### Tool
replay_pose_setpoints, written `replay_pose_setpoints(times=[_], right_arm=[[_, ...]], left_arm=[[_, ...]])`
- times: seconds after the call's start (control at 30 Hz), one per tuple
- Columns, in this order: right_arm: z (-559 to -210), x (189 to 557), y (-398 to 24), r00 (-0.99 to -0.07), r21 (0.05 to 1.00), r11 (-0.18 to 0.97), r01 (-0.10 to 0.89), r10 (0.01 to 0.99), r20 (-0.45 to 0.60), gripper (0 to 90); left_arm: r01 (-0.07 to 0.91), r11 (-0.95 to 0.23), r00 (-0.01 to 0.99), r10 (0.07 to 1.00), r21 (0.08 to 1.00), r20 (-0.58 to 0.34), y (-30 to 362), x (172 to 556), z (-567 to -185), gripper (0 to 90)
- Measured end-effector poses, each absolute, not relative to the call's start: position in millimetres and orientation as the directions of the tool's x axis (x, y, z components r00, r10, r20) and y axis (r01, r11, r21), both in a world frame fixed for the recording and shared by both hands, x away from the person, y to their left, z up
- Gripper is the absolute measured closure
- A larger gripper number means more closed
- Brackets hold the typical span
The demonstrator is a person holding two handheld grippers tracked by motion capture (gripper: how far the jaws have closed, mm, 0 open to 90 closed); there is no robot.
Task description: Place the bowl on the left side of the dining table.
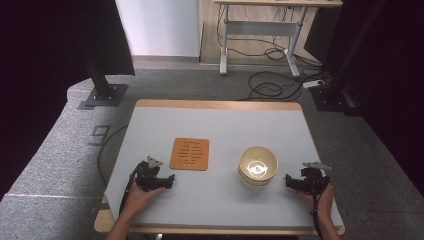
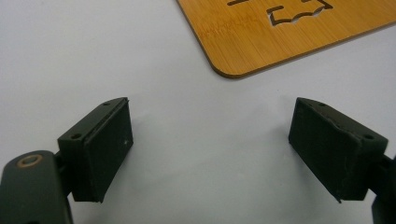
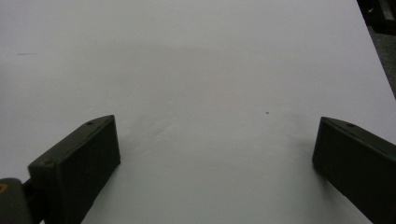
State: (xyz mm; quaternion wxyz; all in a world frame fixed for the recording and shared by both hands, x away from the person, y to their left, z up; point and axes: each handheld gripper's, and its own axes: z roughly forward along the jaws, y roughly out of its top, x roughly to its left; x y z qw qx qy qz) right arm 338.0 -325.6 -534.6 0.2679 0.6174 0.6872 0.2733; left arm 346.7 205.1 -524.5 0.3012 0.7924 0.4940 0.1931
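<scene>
High view: bowl (image 1: 258, 166) sits on the counter (image 1: 215, 125), right of the wooden trivet (image 1: 189, 153). Right hand-held gripper (image 1: 289, 180) lies just right of the bowl, nearer it; left hand-held gripper (image 1: 171, 179) rests below the trivet. Both gape wide, empty.

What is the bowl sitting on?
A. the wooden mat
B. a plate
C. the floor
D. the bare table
D: the high view shows the bowl standing straight on the pale table, well apart from the wooden mat, which lies to its left with nothing on it.
</scene>
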Motion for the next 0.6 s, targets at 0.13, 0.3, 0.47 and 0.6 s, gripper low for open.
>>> replay_pose_setpoints(times=[0.13,0.3,0.47,0.6], right_arm=[[-534.7,338.2,-325.2,-0.094,0.708,0.092,0.7,0.995,-0.036,0.0],[-534.7,338.3,-325.5,-0.101,0.709,0.092,0.699,0.994,-0.03,1.1],[-534.6,337.8,-325.1,-0.103,0.711,0.097,0.697,0.994,-0.035,1.5],[-534.5,337.9,-325.3,-0.105,0.711,0.097,0.697,0.994,-0.032,2.0]], left_arm=[[0.665,-0.332,0.439,0.898,0.669,0.009,205.1,346.5,-524.5,13.7],[0.665,-0.333,0.439,0.898,0.668,0.011,205.0,346.6,-524.4,13.7],[0.665,-0.334,0.44,0.898,0.668,0.011,205.1,346.7,-524.4,13.7],[0.664,-0.334,0.44,0.898,0.669,0.012,205.0,346.5,-524.5,13.8]])
